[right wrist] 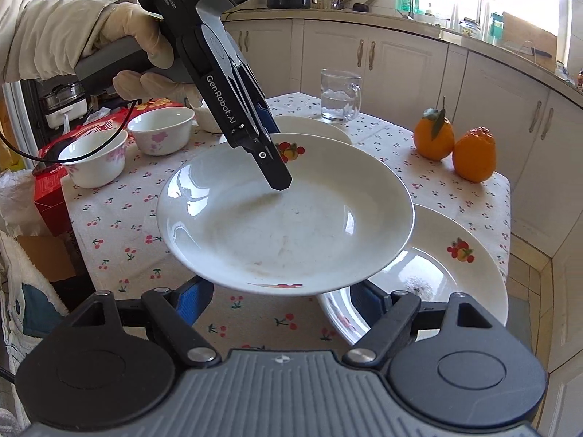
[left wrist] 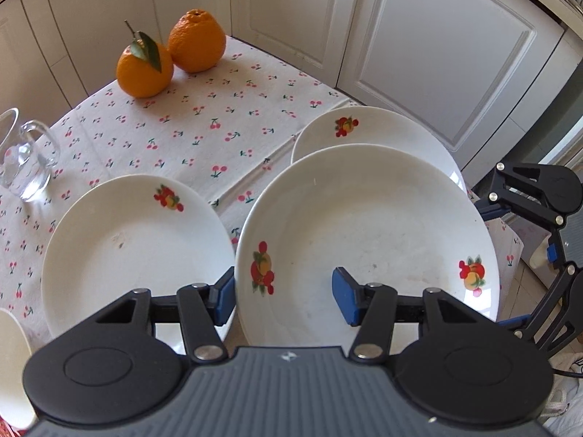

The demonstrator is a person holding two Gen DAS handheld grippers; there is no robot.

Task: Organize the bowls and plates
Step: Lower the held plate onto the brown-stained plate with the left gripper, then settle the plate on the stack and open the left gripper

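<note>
My left gripper (left wrist: 284,300) is shut on the near rim of a white plate with fruit prints (left wrist: 364,225), one pad inside the plate and one outside. In the right wrist view this plate (right wrist: 284,218) hangs tilted above the table, pinched at its far rim by the left gripper (right wrist: 277,171) in a gloved hand. A second plate (left wrist: 135,247) lies to its left and a third (left wrist: 382,127) behind it. My right gripper (right wrist: 280,302) is open just below the held plate, beside a plate (right wrist: 459,273) on the table. Two white bowls (right wrist: 94,160) (right wrist: 162,129) stand at the left.
Two oranges (right wrist: 455,149) sit near the table's far corner, and a glass mug (right wrist: 340,96) with water stands at the back. A red box (right wrist: 51,196) lies under the bowls. White cabinets (left wrist: 437,54) surround the cherry-print tablecloth (left wrist: 182,127).
</note>
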